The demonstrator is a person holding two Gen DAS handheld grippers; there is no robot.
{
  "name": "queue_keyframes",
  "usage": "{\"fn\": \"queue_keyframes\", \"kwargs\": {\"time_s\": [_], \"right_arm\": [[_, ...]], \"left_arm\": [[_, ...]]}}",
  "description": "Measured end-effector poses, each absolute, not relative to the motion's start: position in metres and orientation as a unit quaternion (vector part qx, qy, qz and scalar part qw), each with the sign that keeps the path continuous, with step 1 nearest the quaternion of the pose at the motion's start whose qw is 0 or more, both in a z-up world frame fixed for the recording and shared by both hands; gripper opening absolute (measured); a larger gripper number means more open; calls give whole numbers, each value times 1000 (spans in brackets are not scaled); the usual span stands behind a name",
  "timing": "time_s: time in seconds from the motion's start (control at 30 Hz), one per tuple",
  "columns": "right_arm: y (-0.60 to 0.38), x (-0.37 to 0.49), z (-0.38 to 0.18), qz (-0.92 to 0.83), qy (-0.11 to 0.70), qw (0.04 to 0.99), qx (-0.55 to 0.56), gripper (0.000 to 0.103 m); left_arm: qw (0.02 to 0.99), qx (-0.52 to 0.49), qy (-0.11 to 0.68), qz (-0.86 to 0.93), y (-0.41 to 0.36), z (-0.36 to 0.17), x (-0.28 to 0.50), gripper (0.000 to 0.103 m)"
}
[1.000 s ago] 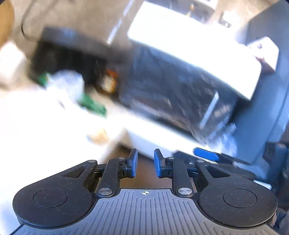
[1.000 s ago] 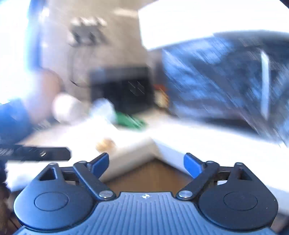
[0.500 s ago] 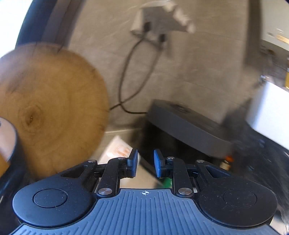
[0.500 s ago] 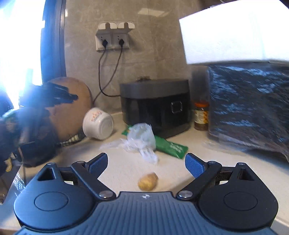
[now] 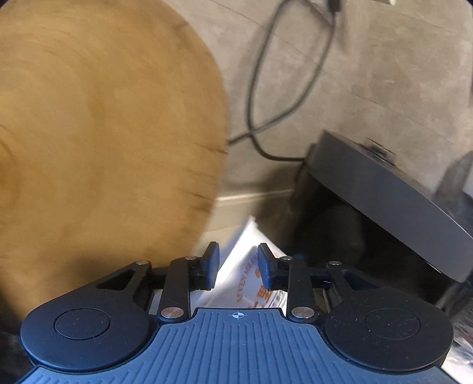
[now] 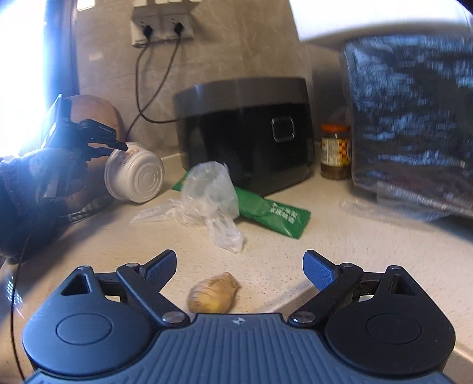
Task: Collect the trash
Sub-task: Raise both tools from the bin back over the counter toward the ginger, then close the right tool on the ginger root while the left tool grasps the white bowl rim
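A white paper bowl (image 6: 136, 177) with orange print lies on its side on the pale counter (image 6: 295, 251), against a round wooden board (image 6: 97, 107). My left gripper (image 6: 118, 146), held in a gloved hand, is at the bowl's rim. Its jaws are opening and the bowl (image 5: 242, 283) shows through the gap of the left gripper (image 5: 239, 260), with no pad seen pressing on it. A crumpled clear plastic bag (image 6: 210, 189) lies over a green wrapper (image 6: 278, 212). A pale ginger-like lump (image 6: 214, 292) lies just under my right gripper (image 6: 239, 263), which is wide open and holds nothing.
A black rice cooker (image 6: 245, 133) stands behind the bag, with a jar (image 6: 335, 152) to its right. A dark mesh-covered appliance (image 6: 414, 118) fills the right side. Cables hang from wall sockets (image 6: 162, 23). The wooden board (image 5: 103, 133) looms left of the left gripper.
The left gripper swung left to the wooden board and the bowl, and its jaws widened. The right gripper moved in towards the lump and the bag, jaws still wide.
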State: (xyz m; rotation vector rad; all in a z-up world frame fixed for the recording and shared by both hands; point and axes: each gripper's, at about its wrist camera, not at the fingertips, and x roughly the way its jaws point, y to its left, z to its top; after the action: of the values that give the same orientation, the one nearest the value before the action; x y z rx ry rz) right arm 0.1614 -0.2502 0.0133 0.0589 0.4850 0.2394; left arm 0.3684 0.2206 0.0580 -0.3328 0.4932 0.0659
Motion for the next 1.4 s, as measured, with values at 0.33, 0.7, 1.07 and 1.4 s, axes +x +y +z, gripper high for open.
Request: {"fn": "queue_keyframes", "kwargs": {"time_s": [0.33, 0.7, 1.07, 1.4], "right_arm": [[-260, 156, 3, 120, 255, 958, 55, 93], [-261, 111, 22, 124, 246, 960, 58, 93], [-92, 242, 64, 182, 253, 948, -64, 93], [35, 378, 15, 62, 281, 941, -180, 37]], "left_arm": [[928, -109, 343, -95, 148, 33, 354, 15], [945, -77, 300, -101, 131, 77, 252, 13], [916, -200, 337, -83, 135, 38, 97, 17], [932, -246, 267, -15, 200, 50, 14, 17]]}}
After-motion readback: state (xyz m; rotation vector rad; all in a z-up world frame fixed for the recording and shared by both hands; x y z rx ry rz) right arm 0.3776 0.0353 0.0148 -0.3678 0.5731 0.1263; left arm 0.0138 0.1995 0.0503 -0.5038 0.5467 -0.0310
